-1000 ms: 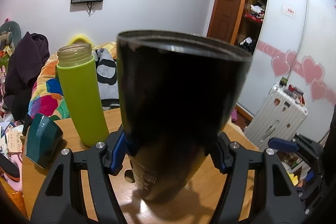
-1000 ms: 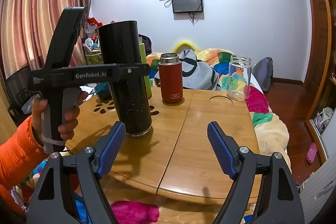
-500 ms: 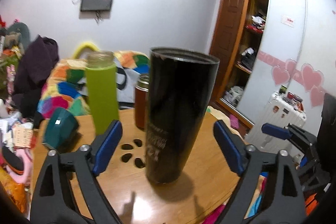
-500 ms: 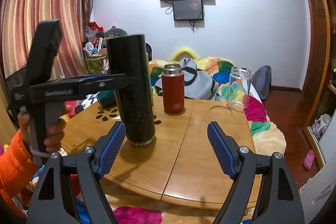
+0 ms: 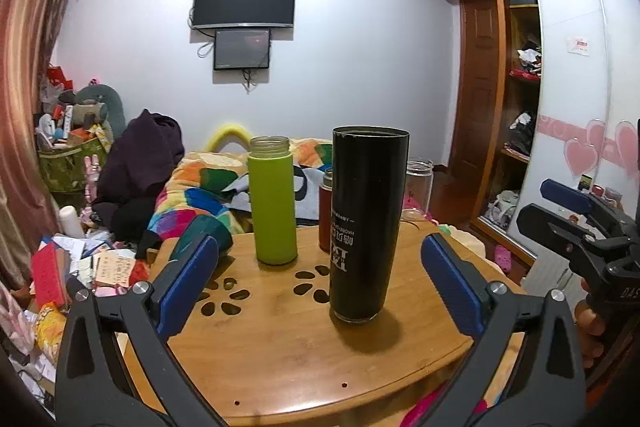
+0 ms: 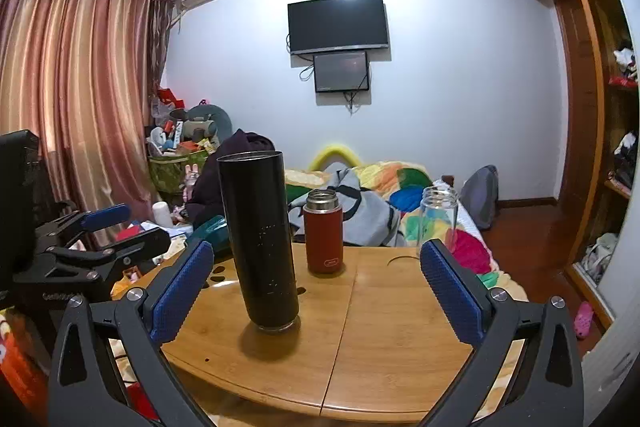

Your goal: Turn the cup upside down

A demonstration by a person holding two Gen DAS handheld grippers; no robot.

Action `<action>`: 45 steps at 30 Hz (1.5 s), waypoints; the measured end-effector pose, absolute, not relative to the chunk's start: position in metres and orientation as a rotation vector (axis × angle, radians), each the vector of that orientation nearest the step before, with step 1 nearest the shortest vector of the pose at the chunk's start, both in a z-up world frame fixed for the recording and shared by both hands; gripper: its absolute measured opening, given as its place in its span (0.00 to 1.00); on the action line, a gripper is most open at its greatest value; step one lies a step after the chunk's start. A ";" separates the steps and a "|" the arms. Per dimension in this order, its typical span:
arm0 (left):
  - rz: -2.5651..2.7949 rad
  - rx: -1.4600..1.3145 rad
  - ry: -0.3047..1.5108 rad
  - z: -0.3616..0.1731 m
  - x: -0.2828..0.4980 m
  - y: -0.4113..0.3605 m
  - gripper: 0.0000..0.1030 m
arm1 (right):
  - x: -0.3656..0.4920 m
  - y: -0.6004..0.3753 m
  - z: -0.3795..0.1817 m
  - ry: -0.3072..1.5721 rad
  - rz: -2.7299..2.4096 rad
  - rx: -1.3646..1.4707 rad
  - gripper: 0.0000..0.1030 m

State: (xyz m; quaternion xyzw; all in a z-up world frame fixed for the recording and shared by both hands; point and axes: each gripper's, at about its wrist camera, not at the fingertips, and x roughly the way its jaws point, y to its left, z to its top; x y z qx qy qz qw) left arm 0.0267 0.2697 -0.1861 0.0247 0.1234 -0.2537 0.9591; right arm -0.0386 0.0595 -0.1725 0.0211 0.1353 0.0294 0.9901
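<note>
A tall black cup (image 5: 366, 223) stands on the round wooden table (image 5: 280, 355), its printed text upside down; it also shows in the right wrist view (image 6: 260, 243). My left gripper (image 5: 320, 283) is open and empty, a short way back from the cup, jaws apart on either side of it. My right gripper (image 6: 316, 287) is open and empty, also back from the cup, which stands left of its middle. The left gripper shows in the right wrist view (image 6: 100, 231) at the left; the right gripper shows in the left wrist view (image 5: 576, 211) at the right.
A green bottle (image 5: 273, 201), a red flask (image 6: 323, 231), a clear glass jar (image 6: 439, 223) and a teal object (image 5: 200, 233) stand on the table. The table has oval cut-outs (image 5: 228, 297). A bed with a colourful quilt (image 6: 384, 187) lies behind; clutter lies at the left.
My left gripper opened, let go of the black cup and drew back from it. The cup now stands alone on the table. My right gripper drew back slightly.
</note>
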 end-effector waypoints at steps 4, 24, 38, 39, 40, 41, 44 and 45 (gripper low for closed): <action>-0.481 0.058 0.231 -0.188 0.014 0.267 1.00 | -0.041 0.068 -0.175 0.273 0.053 0.031 1.00; -0.453 0.053 0.186 -0.192 -0.005 0.268 1.00 | -0.046 0.072 -0.181 0.285 0.065 0.045 1.00; -0.452 0.056 0.186 -0.192 -0.005 0.269 1.00 | -0.047 0.073 -0.181 0.285 0.065 0.045 1.00; -0.451 0.055 0.186 -0.192 -0.005 0.268 1.00 | -0.047 0.073 -0.181 0.285 0.065 0.045 1.00; -0.451 0.054 0.187 -0.192 -0.005 0.269 1.00 | -0.047 0.073 -0.181 0.284 0.065 0.045 1.00; -0.451 0.055 0.187 -0.192 -0.005 0.269 1.00 | -0.047 0.073 -0.182 0.284 0.066 0.044 1.00; -0.450 0.055 0.185 -0.193 -0.005 0.269 1.00 | -0.047 0.073 -0.182 0.283 0.067 0.043 1.00; -0.450 0.055 0.184 -0.193 -0.005 0.269 1.00 | -0.047 0.073 -0.182 0.283 0.067 0.044 1.00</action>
